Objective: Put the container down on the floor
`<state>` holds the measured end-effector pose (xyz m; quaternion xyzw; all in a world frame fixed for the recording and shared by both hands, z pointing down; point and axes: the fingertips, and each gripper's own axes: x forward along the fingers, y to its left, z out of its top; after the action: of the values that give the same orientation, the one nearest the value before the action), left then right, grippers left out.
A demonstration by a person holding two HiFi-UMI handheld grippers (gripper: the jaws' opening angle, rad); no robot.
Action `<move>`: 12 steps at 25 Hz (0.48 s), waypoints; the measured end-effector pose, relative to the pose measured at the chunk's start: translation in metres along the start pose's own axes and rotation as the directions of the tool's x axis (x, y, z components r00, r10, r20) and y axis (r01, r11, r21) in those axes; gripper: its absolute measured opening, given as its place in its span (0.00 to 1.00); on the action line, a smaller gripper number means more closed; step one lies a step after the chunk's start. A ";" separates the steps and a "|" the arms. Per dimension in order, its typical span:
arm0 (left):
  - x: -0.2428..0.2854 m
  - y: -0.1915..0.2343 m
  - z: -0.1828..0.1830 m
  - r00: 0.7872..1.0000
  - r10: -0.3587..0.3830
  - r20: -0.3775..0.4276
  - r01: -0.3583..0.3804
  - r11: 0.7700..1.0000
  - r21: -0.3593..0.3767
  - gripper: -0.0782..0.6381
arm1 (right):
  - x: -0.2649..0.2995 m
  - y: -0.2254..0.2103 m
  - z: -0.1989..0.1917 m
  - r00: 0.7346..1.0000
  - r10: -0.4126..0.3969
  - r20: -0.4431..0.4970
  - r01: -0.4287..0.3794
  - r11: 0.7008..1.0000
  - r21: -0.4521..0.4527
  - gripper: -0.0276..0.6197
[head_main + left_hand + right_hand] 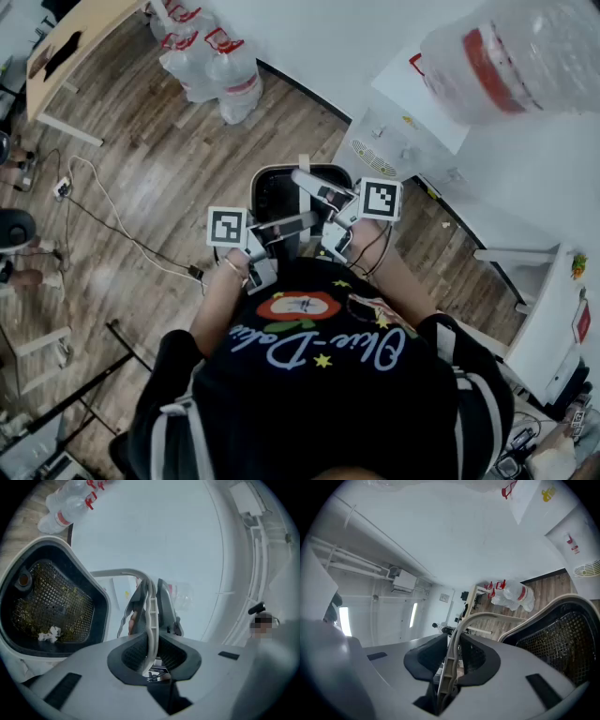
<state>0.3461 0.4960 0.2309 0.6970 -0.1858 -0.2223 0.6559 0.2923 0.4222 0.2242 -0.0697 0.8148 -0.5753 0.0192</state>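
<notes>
Left gripper point(151, 641) and right gripper point(451, 660) each pinched the container's point(272, 183) thin handle point(151, 604); only the left gripper view revealed white scraps point(49, 633) inside, with water bottles point(220, 70) beyond.

The container point(281, 199) is at the frame's centre, a mesh basket point(51, 602) inside it. Its handle point(117, 572) runs between the left tongs point(151, 620) and between the right tongs point(454, 651). Water bottles point(211, 61) stand on the floor point(159, 159) upper left, with a counter point(70, 42) left of them.
</notes>
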 end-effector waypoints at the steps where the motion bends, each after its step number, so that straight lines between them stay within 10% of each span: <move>1: 0.000 0.000 0.001 1.000 -0.002 0.001 0.002 1.000 0.008 0.18 | 0.000 0.000 -0.001 1.000 -0.003 0.000 0.003 1.000 0.010 0.15; 12: -0.001 0.000 0.000 1.000 -0.011 0.011 0.012 1.000 -0.006 0.18 | 0.001 -0.001 -0.003 1.000 -0.003 0.008 0.002 0.999 0.037 0.15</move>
<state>0.3452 0.4962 0.2305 0.6950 -0.1846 -0.2302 0.6557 0.2906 0.4244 0.2267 -0.0725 0.8038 -0.5900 0.0229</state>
